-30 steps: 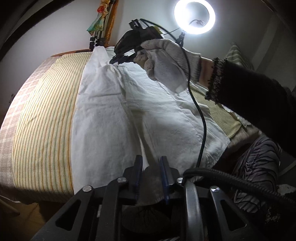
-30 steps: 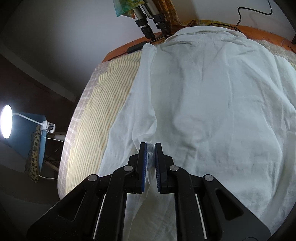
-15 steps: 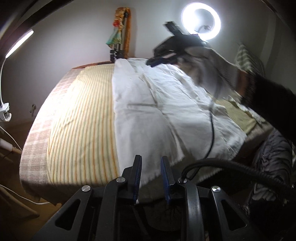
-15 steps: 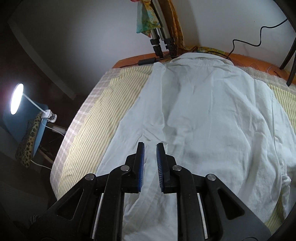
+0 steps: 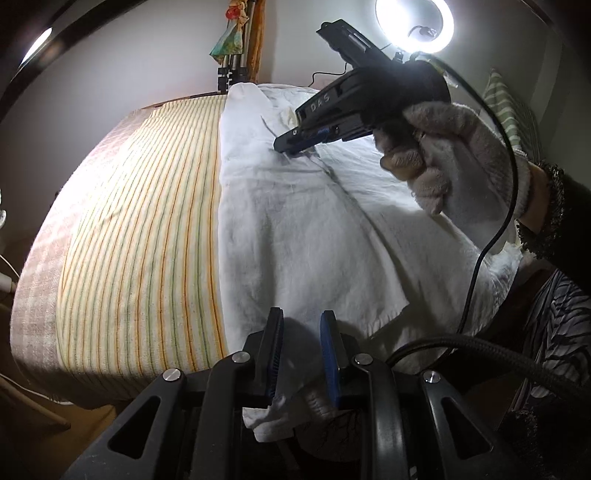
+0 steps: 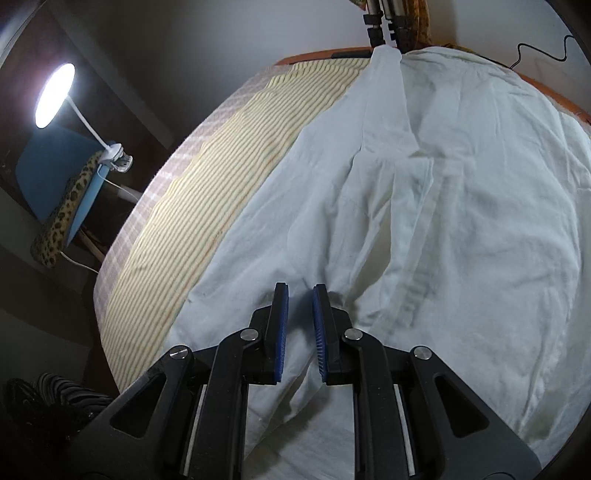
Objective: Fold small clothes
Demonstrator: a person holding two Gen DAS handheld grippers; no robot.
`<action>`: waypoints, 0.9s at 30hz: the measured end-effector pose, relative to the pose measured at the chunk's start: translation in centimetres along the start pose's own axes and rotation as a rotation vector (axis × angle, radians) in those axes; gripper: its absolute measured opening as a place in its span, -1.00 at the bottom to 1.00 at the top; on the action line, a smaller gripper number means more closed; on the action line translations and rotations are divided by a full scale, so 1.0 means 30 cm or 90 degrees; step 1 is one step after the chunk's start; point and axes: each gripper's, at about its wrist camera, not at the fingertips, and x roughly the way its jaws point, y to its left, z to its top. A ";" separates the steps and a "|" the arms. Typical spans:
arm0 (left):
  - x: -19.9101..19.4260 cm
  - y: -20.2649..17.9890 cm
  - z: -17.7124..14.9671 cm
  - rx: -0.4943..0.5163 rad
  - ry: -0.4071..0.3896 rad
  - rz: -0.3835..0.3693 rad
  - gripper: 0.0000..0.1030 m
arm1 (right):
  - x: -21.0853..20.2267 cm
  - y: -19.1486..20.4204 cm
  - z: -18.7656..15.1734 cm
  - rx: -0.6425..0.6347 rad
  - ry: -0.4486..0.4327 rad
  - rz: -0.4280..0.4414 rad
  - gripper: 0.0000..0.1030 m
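Your white garment (image 5: 314, 229) lies spread over the striped cloth (image 5: 147, 229) on the table, filling the right half of the left wrist view from the far edge at 12 o'clock down to the near edge at 6 o'clock. One side is folded inward, and a long crease runs along the middle.

Your left gripper (image 5: 298, 350) sits at 6 o'clock at the near hem. Its fingers stand clearly apart with a flap of the hem hanging loose between them; neither pad presses on it. Your right gripper (image 5: 295, 142) is up at 1 o'clock, held in your gloved right hand (image 5: 443, 155), its tip down close to the fabric near the collar. Seen from its own camera (image 6: 298, 321), its fingers are parted by a modest gap and grip nothing, with wrinkled cloth lying just beneath them.

A black cable (image 5: 491, 229) drops from the right gripper across the garment's right side at 3 o'clock and hides a strip of it. A ring light (image 5: 413, 22) glares at 1 o'clock. A tripod (image 5: 229, 70) stands at the far edge at 12 o'clock. In the right wrist view a clip lamp (image 6: 55, 96) shines at 10 o'clock above a leopard-print cloth (image 6: 62, 218).

The garment's right edge is covered by your hand and sleeve. Whether the right gripper's tip touches the fabric cannot be told.
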 end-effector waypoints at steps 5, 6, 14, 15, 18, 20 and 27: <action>-0.039 0.010 0.018 -0.021 -0.028 -0.002 -0.45 | -0.102 -0.043 -0.007 0.012 -0.020 0.024 -0.31; -0.056 0.008 0.028 -0.022 -0.043 -0.004 -0.40 | -0.139 -0.058 -0.010 0.009 -0.033 0.020 -0.13; -0.149 -0.046 0.136 -0.002 -0.146 -0.025 -0.15 | -0.467 -0.268 -0.071 0.035 -0.108 -0.042 0.03; -0.152 -0.056 0.151 0.004 -0.154 -0.027 -0.15 | -0.510 -0.303 -0.088 0.043 -0.119 -0.055 0.05; -0.162 -0.099 0.188 0.039 -0.179 -0.018 -0.13 | -0.630 -0.403 -0.139 0.056 -0.143 -0.098 0.05; -0.159 -0.130 0.220 0.056 -0.187 -0.018 -0.04 | -0.703 -0.475 -0.175 0.067 -0.152 -0.129 0.09; -0.112 -0.237 0.284 0.082 -0.192 -0.053 0.01 | -0.903 -0.780 -0.329 0.120 -0.171 -0.285 0.48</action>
